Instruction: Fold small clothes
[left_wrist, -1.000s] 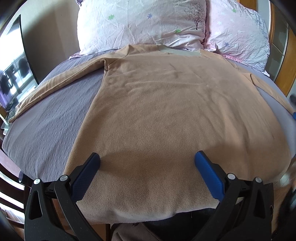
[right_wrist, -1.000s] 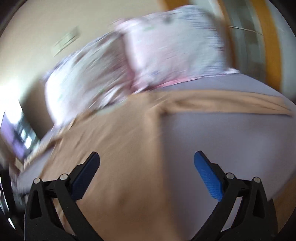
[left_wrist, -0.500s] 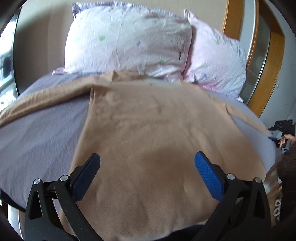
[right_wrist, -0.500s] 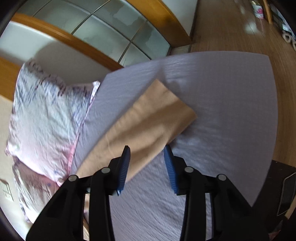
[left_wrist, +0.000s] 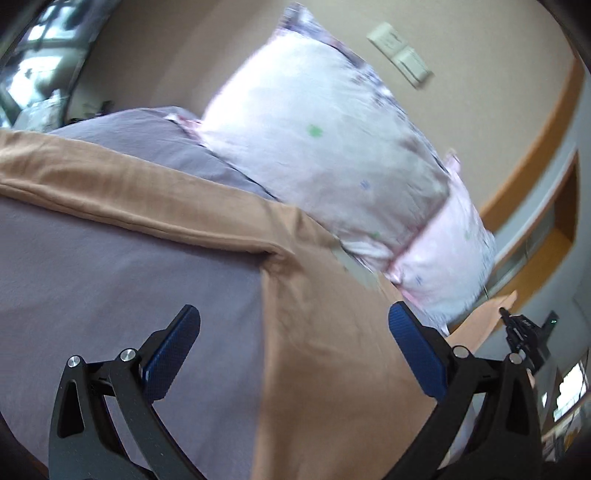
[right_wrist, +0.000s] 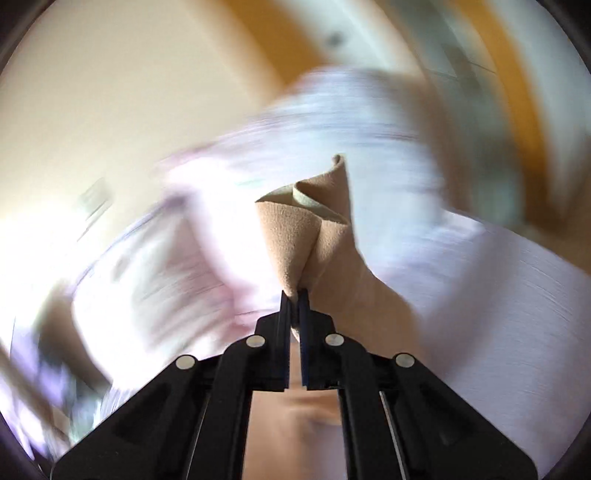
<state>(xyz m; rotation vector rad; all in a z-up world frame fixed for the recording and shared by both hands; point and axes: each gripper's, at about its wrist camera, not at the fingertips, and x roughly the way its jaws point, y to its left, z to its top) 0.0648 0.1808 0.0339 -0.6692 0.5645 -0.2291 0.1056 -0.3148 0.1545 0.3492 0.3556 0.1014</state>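
Left wrist view: the left tongs (left_wrist: 293, 354) hang spread and empty above the bed (left_wrist: 110, 280), their blue pads straddling the side edge of the tan shirt (left_wrist: 325, 332). Half a second ago they faced the shirt's body squarely; now they have swung toward its left sleeve (left_wrist: 122, 199), which lies stretched flat across the grey cover below the pillows (left_wrist: 332, 147). At the far right, the right tongs (left_wrist: 524, 332) show with tan cloth raised beside them.

Right wrist view: the right tongs (right_wrist: 294, 295), half-open over the flat right sleeve cuff (right_wrist: 306, 221) a moment back, are now pressed together on it and have lifted it off the bed amid heavy blur. That suggests the sleeve fold inward has begun, with the left sleeve probably next.
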